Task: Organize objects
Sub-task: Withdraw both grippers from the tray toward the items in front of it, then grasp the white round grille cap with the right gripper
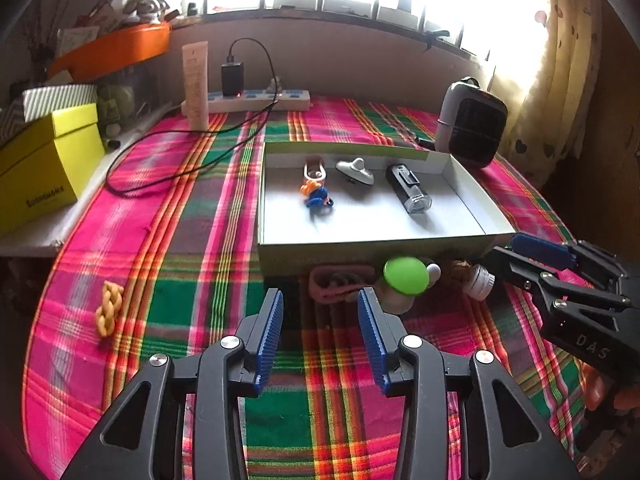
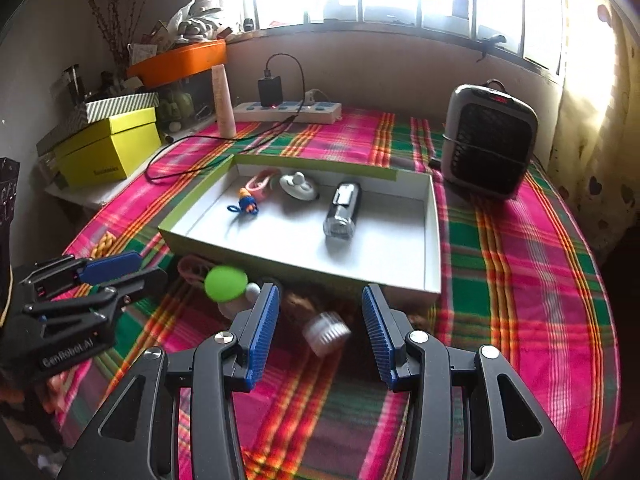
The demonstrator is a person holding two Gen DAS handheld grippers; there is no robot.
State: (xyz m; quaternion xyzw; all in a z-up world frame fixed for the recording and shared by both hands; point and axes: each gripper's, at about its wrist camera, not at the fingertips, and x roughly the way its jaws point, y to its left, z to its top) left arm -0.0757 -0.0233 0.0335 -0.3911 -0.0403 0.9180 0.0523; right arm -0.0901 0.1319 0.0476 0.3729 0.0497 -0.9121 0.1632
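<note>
A shallow white box (image 1: 472, 184) (image 2: 430, 216) lies on the plaid cloth. It holds a blue and orange keychain (image 1: 317, 196) (image 2: 246, 203), a grey spinning top (image 1: 355, 170) (image 2: 298, 186) and a black torch (image 1: 408, 188) (image 2: 342, 210). In front of the box lie a pink hair clip (image 1: 338, 282), a green mushroom toy (image 1: 404, 278) (image 2: 225, 285) and a small bottle with a white cap (image 1: 478, 280) (image 2: 326, 332). My left gripper (image 1: 320, 322) is open just short of the pink clip. My right gripper (image 2: 320, 324) is open around the white-capped bottle.
A yellow chain clip (image 1: 108, 308) lies left on the cloth. A small heater (image 1: 472, 124) (image 2: 490, 140), a power strip (image 1: 260, 100) with a cable, a tube (image 1: 196, 84) and yellow boxes (image 1: 48, 160) stand at the back and left.
</note>
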